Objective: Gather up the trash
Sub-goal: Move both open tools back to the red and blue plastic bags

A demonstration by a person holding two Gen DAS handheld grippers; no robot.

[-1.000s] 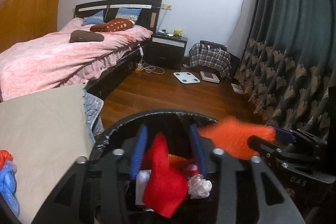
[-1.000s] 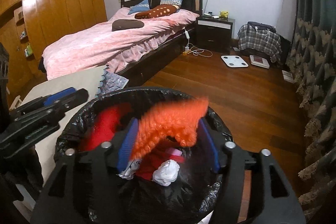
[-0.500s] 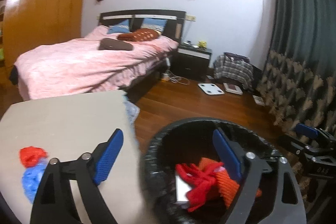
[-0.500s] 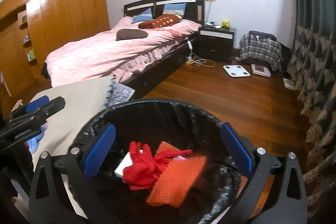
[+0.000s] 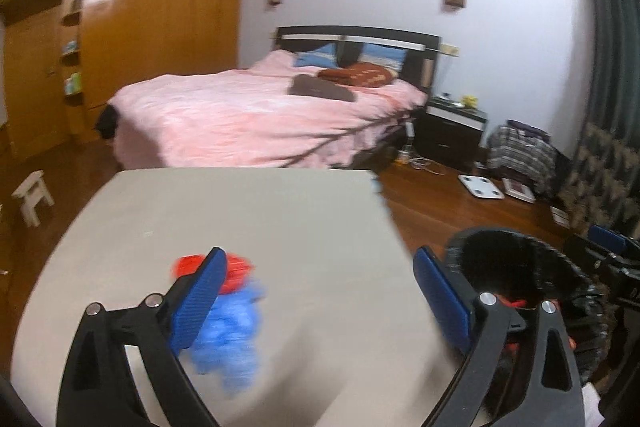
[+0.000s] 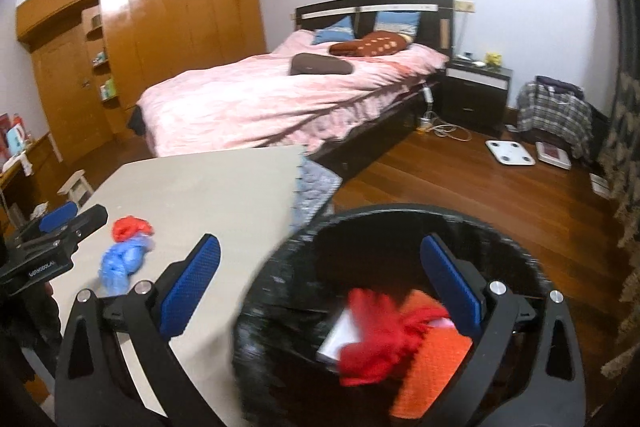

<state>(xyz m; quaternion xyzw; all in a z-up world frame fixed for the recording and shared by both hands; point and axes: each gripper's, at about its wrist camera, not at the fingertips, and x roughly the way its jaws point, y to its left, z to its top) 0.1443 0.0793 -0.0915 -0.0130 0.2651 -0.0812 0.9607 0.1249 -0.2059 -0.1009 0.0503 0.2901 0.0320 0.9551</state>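
Both rags dropped in bin (image 6: 400, 227); left gripper (image 5: 320, 291), right gripper (image 6: 320, 275) just opened wide, empty. Blue bundle (image 5: 228, 331), red bundle (image 6: 130, 227) remain at my ten o'clock.

Worktop (image 5: 248, 219): matt beige, smooth. Bin liner (image 6: 280, 279): glossy black plastic, crinkled. Inside it, beyond the right hand-held gripper (image 6: 320, 291), red knit cloth (image 6: 372, 339) and orange ribbed cloth (image 6: 432, 375). Gripper pads (image 6: 188, 287): blue, textured. Floor (image 6: 460, 187): polished wood. Wardrobe (image 6: 180, 27): glossy wood.
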